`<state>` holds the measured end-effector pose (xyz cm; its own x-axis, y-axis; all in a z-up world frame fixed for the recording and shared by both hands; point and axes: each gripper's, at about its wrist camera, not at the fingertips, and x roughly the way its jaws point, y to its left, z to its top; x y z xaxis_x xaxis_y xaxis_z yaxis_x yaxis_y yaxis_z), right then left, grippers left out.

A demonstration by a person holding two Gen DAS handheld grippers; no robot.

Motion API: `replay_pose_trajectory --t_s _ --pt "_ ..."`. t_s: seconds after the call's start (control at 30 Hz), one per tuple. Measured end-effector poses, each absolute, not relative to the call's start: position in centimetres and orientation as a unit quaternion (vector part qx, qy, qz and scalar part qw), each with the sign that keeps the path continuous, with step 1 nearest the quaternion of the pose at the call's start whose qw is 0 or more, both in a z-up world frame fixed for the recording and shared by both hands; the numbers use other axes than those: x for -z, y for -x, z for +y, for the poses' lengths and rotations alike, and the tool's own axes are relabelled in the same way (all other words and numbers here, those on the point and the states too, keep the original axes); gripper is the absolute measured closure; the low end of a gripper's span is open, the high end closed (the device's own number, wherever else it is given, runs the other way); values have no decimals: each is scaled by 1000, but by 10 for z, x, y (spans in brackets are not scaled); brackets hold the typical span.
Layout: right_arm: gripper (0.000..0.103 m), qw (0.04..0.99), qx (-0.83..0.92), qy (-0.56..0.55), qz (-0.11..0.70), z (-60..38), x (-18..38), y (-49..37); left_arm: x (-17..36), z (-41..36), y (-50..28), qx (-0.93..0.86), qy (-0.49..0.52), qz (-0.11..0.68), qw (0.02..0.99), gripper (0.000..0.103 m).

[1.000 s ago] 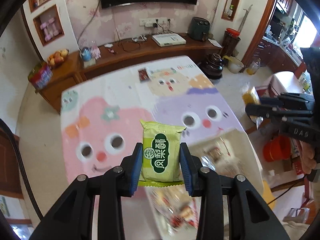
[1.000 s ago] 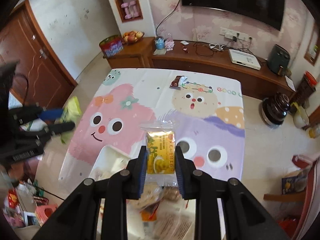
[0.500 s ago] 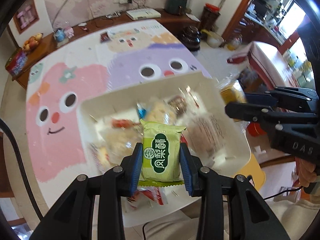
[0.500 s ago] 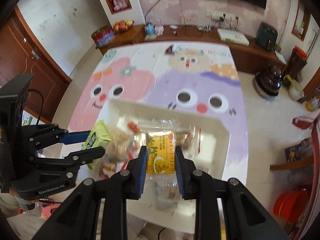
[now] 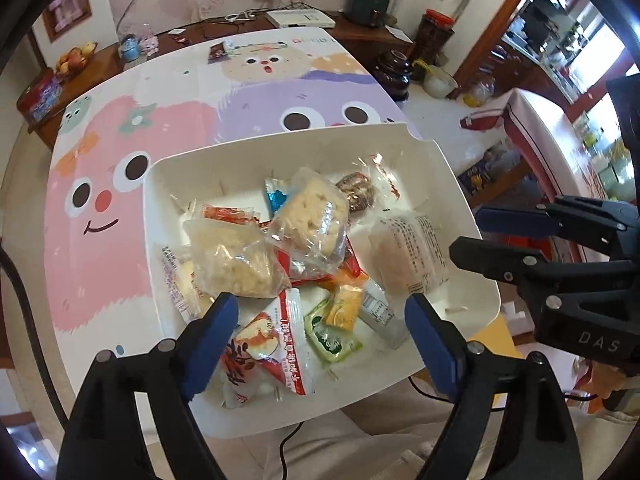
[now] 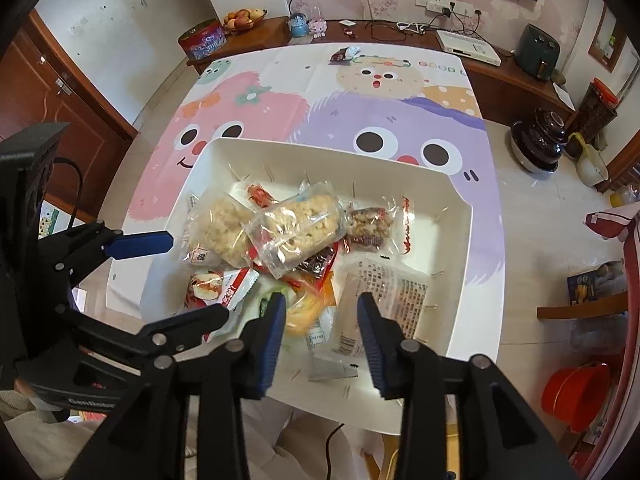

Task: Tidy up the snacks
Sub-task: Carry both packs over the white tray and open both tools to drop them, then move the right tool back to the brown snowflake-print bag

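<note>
White plastic forms the tray (image 5: 460,216) that sits at the near edge of the tabletop (image 5: 168,80), which is covered by a cartoon-monster cloth in pink and purple. Snacks are heaped inside the tray. In the left wrist view, two clear-wrapped rice crackers (image 5: 308,216) lie near the centre, one leaning on the other. A green packet (image 5: 330,338) rests at about 6 o'clock in the heap, touching a yellow packet (image 5: 344,306) just above it. A red-and-white packet (image 5: 266,350) lies at 7 o'clock, and a pale packet with printed text (image 5: 408,256) sits at 3 o'clock against the tray's right wall.

The left claw (image 5: 320,328) hangs over the tray's near side with its blue pads spread wide and nothing between them. The right claw (image 6: 322,320) hangs over the near right part of the tray, parted less widely, also with nothing in its grip; in the right wrist view the yellow packet (image 6: 310,312) and the text-printed packet (image 6: 384,292) show between and beyond its fingers. Whether either claw touches the snacks below is hard to judge from these angles.

One dark wrapper (image 6: 340,55) lies alone at the far edge of the tabletop, at 12 o'clock, well apart from the tray.
</note>
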<state>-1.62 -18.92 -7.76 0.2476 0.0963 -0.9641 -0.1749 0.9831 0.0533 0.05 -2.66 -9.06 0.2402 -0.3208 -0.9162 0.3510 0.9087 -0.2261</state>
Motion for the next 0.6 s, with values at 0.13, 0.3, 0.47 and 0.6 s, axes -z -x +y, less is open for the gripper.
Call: replay_pose_trajectory --t_s 0.13,0.3,0.47,0.6 --pt "64 793 -89 30 601 -187 73 15 84 -19 1 197 -4 570 798 18" --pt "64 793 -97 24 601 -186 70 14 76 -10 -1 175 9 562 809 18" --pt "64 796 -102 23 597 -185 65 11 69 -3 -3 163 18 554 816 18" --pt "64 797 -106 21 594 -184 63 7 63 -2 -5 154 17 547 823 18"
